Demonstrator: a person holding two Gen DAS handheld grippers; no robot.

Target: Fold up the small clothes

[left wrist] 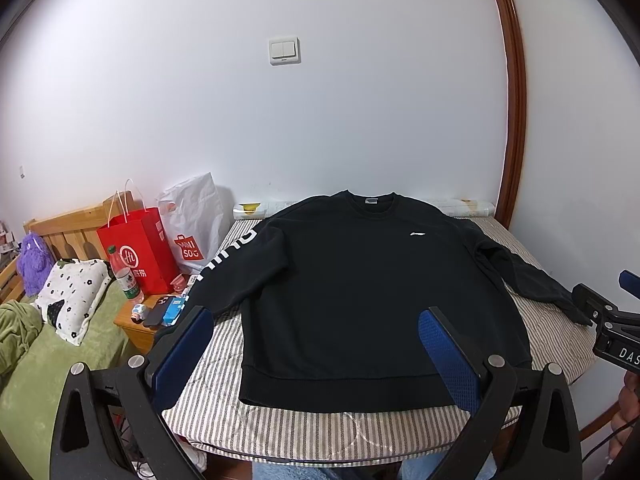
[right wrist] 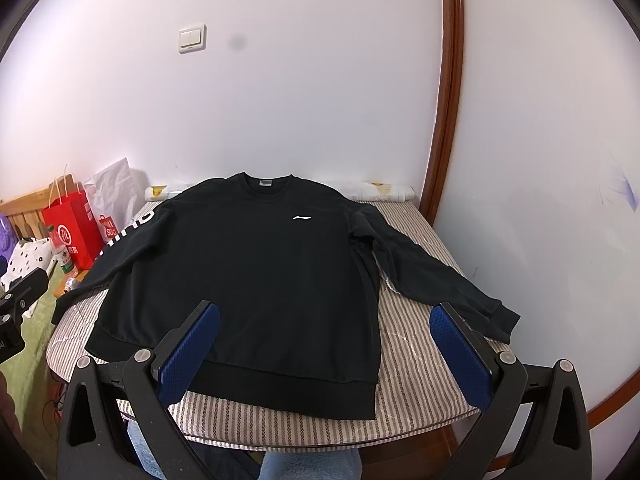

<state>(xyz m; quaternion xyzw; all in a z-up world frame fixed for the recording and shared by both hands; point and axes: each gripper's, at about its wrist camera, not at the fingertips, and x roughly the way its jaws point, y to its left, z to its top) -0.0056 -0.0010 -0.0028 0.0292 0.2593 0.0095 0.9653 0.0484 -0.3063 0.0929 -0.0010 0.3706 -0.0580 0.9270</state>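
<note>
Two claws, the left claw (left wrist: 316, 344) and the right claw (right wrist: 326, 340), hover with their blue pads spread wide and nothing between them, low in each frame over the near hem of the black long-sleeved sweatshirt (right wrist: 248, 264). That garment lies flat, chest up, on the counter (right wrist: 404, 360) with its grey-and-white striped cloth cover, collar toward the white wall at the top of the frame. Its lettered sleeve (left wrist: 224, 264) at the left of the frame hangs over the counter edge toward the small wooden bedside stand (left wrist: 134, 326); if a fold drags the body sideways, that sleeve could slide further off and pull the sweatshirt with it. The plain sleeve (right wrist: 436, 276) at the right is bunched near the armpit, so a fold made over it would likely trap a crease. A pinch that catches only the top layer at the hem would separate front from back, and a pinch taken too deep might also lift the striped cover.
</note>
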